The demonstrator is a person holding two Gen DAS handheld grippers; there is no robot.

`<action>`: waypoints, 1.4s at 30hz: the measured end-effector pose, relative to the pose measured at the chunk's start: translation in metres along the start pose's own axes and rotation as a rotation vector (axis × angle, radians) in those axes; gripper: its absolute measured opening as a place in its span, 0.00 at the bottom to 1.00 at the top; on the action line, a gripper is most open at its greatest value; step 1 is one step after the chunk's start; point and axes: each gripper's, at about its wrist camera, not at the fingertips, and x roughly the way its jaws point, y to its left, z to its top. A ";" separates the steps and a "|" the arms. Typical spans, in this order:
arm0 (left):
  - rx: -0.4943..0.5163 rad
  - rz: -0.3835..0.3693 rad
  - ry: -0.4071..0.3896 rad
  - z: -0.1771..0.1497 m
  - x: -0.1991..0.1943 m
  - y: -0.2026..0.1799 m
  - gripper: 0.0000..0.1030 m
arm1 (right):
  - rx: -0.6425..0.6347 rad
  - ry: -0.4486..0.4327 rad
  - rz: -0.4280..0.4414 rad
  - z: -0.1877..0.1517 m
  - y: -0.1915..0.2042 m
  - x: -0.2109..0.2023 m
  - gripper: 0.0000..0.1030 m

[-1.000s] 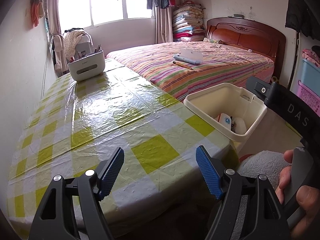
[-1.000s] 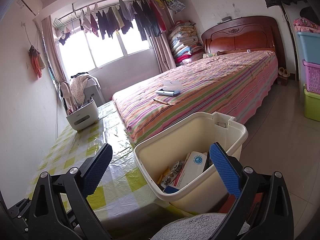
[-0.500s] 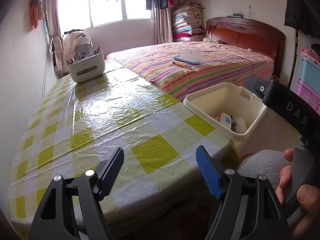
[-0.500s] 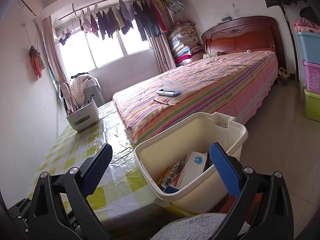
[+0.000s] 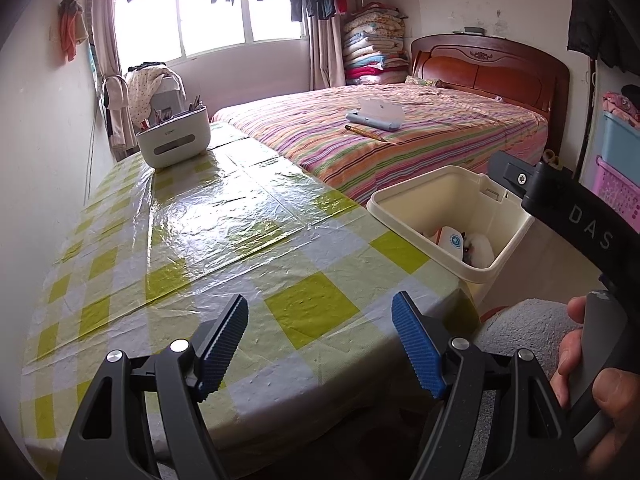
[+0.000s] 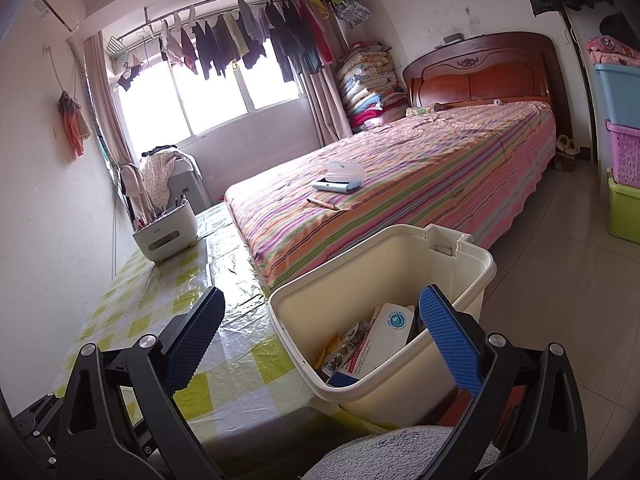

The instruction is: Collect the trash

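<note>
The checked yellow-and-white table [image 5: 192,240] stretches wide and bare ahead, its near right corner dropping off just beside the cream trash bin [image 5: 516,236], while the striped bed [image 5: 420,136] closes in the far side. The left gripper [image 5: 320,340] hovers over the table's near edge, jaws spread wide on nothing. The right gripper [image 6: 320,340] hangs jaws wide and empty too, the bin's front rim between them, packets [image 6: 372,344] heaped inside.

Black-framed left gripper [image 5: 320,340], ribbed blue pads [image 5: 416,346], silver screws.
</note>
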 end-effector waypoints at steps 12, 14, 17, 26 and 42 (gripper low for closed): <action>-0.013 -0.012 -0.013 0.002 -0.003 0.000 0.70 | 0.002 0.000 0.000 0.000 0.003 -0.001 0.94; -0.006 -0.014 -0.011 0.002 -0.003 -0.002 0.70 | 0.003 0.001 0.000 0.000 0.002 -0.001 0.94; 0.001 -0.014 -0.009 0.002 -0.003 -0.004 0.70 | 0.002 0.000 0.000 0.000 0.003 -0.001 0.94; -0.002 -0.006 -0.005 0.002 -0.001 -0.003 0.82 | 0.002 0.000 0.000 0.000 0.002 -0.001 0.94; -0.005 -0.014 -0.007 0.002 -0.002 -0.003 0.83 | 0.003 -0.001 0.000 -0.001 0.004 -0.001 0.94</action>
